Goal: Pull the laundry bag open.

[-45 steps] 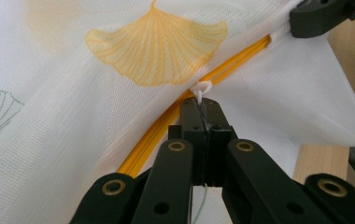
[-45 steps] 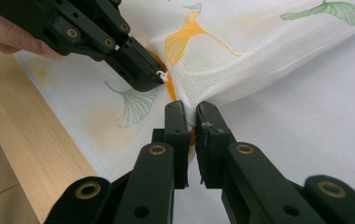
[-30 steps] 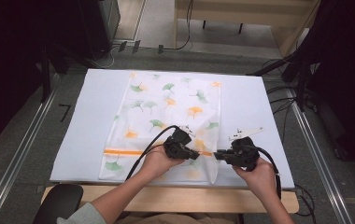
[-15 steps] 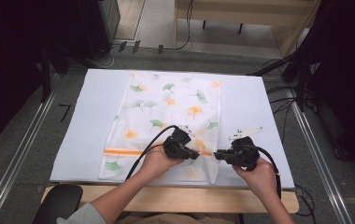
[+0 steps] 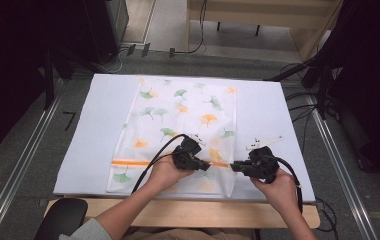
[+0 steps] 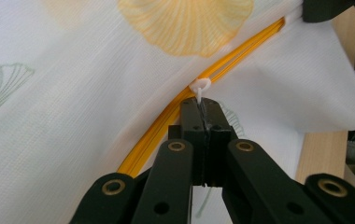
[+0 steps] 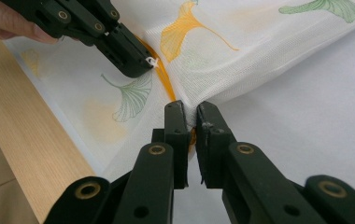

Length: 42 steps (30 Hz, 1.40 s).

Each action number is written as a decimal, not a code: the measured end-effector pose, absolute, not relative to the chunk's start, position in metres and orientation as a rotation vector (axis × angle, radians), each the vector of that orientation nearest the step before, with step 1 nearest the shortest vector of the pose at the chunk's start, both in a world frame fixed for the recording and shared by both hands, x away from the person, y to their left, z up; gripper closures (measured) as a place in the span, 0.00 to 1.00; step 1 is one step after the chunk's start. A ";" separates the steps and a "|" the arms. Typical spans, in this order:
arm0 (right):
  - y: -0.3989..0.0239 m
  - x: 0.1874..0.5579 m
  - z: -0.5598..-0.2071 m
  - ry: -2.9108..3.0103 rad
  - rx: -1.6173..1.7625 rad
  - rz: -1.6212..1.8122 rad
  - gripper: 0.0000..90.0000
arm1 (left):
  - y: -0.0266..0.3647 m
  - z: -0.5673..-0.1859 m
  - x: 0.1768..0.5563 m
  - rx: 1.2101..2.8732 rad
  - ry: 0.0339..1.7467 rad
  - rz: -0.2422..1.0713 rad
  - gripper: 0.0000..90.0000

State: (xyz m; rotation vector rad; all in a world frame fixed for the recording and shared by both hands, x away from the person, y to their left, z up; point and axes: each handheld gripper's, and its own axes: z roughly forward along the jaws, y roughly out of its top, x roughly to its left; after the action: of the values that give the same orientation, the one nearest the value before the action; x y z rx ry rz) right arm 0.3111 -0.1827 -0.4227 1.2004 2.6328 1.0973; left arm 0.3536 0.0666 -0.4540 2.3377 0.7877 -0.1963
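From above, near the bench's (image 5: 103,100) front edge, the mesh bag (image 5: 178,125) lies long axis away from the person, its orange zipper (image 5: 128,162) running crosswise. Left gripper (image 6: 202,105) view: fingers shut on the white pull tab (image 6: 199,88). Right gripper (image 7: 190,116) view: fingers pinch the bag's corner at the zipper end – so the slide runs between them.

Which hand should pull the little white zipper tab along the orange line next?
Left, I think. The left gripper is already shut on the white zipper tab of the leaf-print bag. The right gripper pinches the bag's edge at the zipper's end, so it can hold the bag steady.
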 end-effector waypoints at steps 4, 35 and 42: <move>-0.185 0.313 -0.422 2.636 1.194 1.090 0.95 | 0.076 -0.455 0.355 2.331 0.815 -0.192 1.00; -0.185 0.319 -0.423 2.664 1.194 1.088 0.94 | 0.090 -0.457 0.356 2.309 0.889 -0.192 1.00; -0.187 0.320 -0.423 2.675 1.180 1.075 0.94 | 0.098 -0.457 0.357 2.323 0.901 -0.187 1.00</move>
State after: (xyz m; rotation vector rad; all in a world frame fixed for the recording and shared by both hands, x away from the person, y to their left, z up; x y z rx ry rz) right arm 0.3198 -0.1873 -0.4233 1.1802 2.6749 1.0746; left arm 0.3575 0.0977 -0.4572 2.3231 0.9010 -0.1869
